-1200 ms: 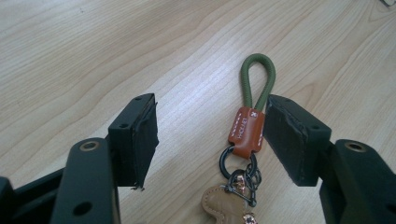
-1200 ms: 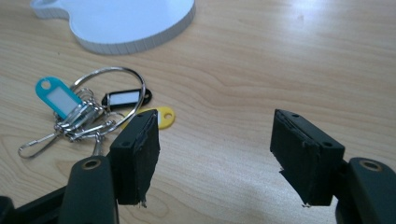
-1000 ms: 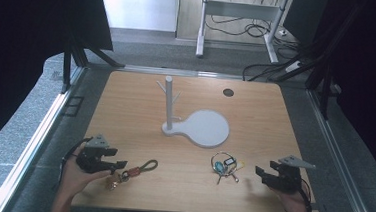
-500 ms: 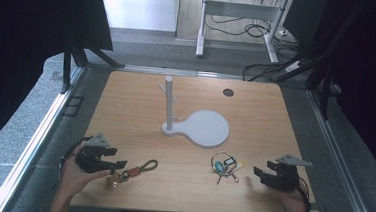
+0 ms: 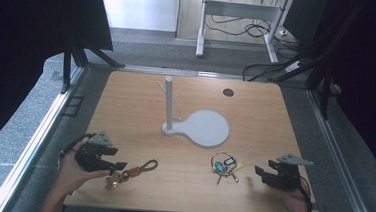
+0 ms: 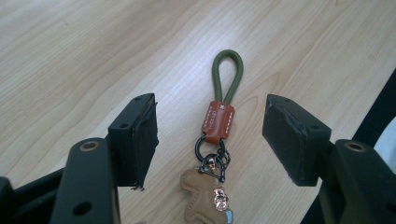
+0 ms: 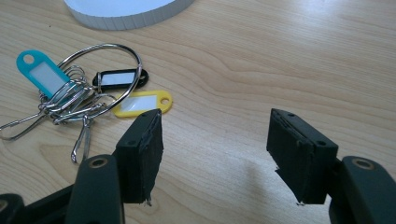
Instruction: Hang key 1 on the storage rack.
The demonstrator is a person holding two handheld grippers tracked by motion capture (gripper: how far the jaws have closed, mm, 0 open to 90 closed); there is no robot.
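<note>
The green-looped keychain (image 6: 218, 121) is seen at 12 o'clock between the left hand-held gripper's (image 6: 209, 140) parted jaws, long axis along them. The right hand-held gripper (image 7: 215, 154), jaws apart, is held with the key ring (image 7: 81, 95) at 10 o'clock.

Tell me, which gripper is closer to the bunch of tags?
Right. The right gripper sits just beside the tags, open. The left gripper is far across the table, by the green keychain.
</note>
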